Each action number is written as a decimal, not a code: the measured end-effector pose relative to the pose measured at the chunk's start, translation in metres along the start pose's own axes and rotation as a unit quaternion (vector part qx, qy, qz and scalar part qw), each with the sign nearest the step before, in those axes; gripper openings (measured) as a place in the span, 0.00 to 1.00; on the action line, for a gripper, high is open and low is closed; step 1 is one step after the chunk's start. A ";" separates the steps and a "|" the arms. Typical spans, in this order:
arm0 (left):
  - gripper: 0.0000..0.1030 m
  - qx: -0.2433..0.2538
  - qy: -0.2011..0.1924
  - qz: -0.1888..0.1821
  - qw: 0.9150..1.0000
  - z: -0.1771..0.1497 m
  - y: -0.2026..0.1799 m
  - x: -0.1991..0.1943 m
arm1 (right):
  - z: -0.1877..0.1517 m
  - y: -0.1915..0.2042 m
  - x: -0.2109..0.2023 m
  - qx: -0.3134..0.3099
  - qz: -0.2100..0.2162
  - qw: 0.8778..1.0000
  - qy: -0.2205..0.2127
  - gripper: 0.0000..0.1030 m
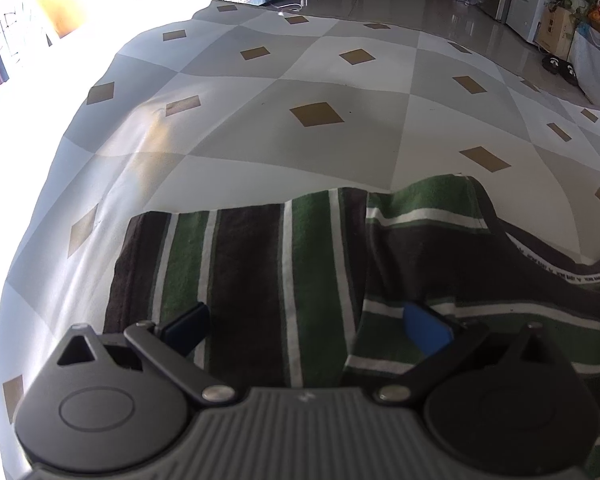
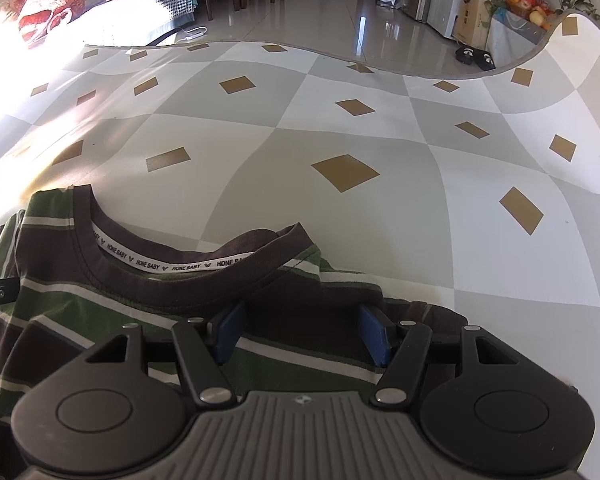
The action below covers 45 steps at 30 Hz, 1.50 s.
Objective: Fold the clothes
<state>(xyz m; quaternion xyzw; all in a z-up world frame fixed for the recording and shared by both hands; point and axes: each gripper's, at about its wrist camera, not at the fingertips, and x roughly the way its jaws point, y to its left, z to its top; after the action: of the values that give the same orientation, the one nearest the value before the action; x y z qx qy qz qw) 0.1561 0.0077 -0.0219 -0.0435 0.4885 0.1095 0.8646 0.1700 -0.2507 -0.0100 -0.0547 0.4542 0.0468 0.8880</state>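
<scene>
Left wrist view has the left gripper point(image 1: 306, 326) spread wide with nothing between its blue fingers point(image 1: 426, 326), low over the striped shirt point(image 1: 260, 272), whose folded-over sleeve point(image 1: 416, 208) lies ahead of the right-hand finger and whose straight edge runs ahead of both. Right wrist view shows the right gripper point(image 2: 304, 330) likewise open and empty, its pads point(image 2: 374, 334) resting on or just above the dark band below the collar point(image 2: 172, 276), which curves just beyond the fingertips. Beyond the shirt stretches the checked cloth point(image 2: 340, 120) with its tan diamonds.
</scene>
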 end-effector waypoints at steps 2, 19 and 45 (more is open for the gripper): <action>1.00 0.002 -0.001 -0.002 1.000 0.001 -0.002 0.001 | 0.001 -0.001 0.002 0.001 -0.001 1.000 -0.003 0.59; 1.00 0.007 -0.020 -0.009 1.000 0.013 -0.013 0.011 | 0.015 -0.008 0.016 0.011 -0.006 1.000 -0.014 0.62; 1.00 -0.038 0.007 -0.005 0.999 0.002 0.026 -0.001 | -0.021 -0.083 -0.043 0.116 -0.014 0.992 0.037 0.60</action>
<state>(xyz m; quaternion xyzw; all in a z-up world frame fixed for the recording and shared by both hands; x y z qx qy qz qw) 0.1509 0.0332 -0.0190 -0.0793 0.4894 0.1227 0.8597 0.1395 -0.3373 0.0172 0.0407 0.4885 -0.0210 0.8714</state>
